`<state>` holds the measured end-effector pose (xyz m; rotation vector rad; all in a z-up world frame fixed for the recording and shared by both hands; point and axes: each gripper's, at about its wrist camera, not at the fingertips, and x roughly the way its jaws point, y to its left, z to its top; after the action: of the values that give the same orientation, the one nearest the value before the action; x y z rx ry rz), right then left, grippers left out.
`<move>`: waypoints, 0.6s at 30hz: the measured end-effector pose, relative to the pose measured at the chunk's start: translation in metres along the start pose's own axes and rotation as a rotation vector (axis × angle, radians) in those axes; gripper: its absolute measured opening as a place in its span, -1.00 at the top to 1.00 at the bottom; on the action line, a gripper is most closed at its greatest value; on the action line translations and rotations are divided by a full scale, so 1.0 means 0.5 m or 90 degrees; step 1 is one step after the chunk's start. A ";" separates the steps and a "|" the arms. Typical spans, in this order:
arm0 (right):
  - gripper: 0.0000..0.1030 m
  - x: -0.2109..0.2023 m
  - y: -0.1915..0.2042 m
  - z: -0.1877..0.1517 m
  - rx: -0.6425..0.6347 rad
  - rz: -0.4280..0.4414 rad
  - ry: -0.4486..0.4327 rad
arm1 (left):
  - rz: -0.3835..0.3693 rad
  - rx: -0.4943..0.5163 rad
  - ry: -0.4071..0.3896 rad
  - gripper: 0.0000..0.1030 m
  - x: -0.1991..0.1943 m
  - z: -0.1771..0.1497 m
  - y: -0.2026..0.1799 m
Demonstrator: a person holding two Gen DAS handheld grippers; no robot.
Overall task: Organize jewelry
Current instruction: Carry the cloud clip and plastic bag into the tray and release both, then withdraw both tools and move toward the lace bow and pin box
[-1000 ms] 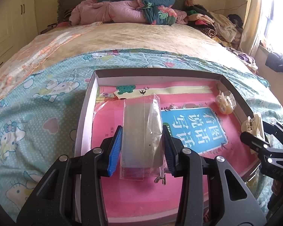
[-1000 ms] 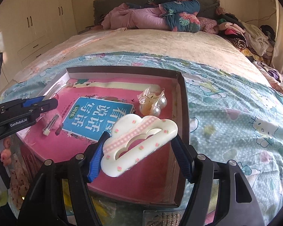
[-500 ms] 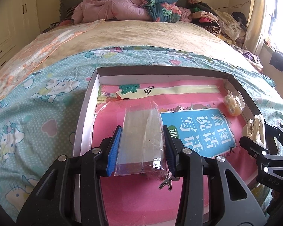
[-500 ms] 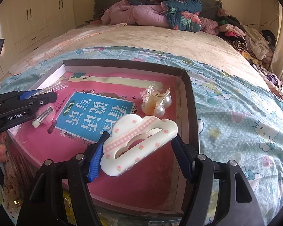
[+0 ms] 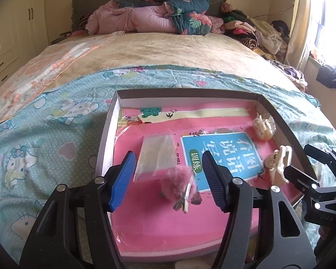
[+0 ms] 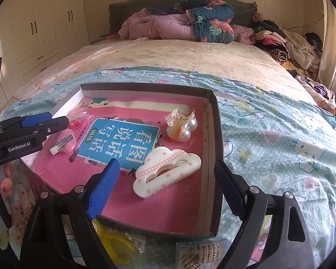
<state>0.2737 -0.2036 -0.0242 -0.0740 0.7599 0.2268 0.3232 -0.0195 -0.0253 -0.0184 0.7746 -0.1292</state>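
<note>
A: Both loads have dropped since the earlier frames. Between the spreading fingers of the left gripper (image 5: 168, 179), the clear plastic bag (image 5: 156, 158) that was clamped upright now lies flat on the pink book cover (image 5: 159, 224), a fluffy pink hair clip (image 5: 179, 187) at its near end. No pad touches either — the jaws are opening with the bag and clip lying loose below them.

B: And the other side?

A: Likewise, the right gripper (image 6: 165, 188) is opening. The cloud-shaped hair claw (image 6: 166, 171) it had pinched now rests on the book cover between the fingers, clear of both pads.

B: Why set them there?

A: Judging from the task, the shallow box (image 6: 212, 139) serves as the collecting tray, so each piece is released inside its walls. The cloud claw lies near the right wall, just in front of a pearl-trimmed amber claw (image 6: 181, 125); the bag and fluffy clip lie towards the left wall — well apart, which probably keeps pieces from tangling.

B: Anything outside the box?

A: In the right wrist view, two packets lie on the bed (image 6: 280, 134) near the box's front edge: one yellow (image 6: 118, 244), one holding gold-coloured pieces (image 6: 199, 255). They appear still to be sorted.
</note>
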 end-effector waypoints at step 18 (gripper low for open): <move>-0.83 -0.122 -0.001 -0.044 0.004 -0.013 -0.051 | -0.010 -0.021 -0.057 -0.63 -0.123 -0.036 -0.009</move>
<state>0.2163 -0.2179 0.0019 -0.0660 0.6791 0.2062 0.2668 -0.0157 0.0047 -0.0610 0.6865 -0.1296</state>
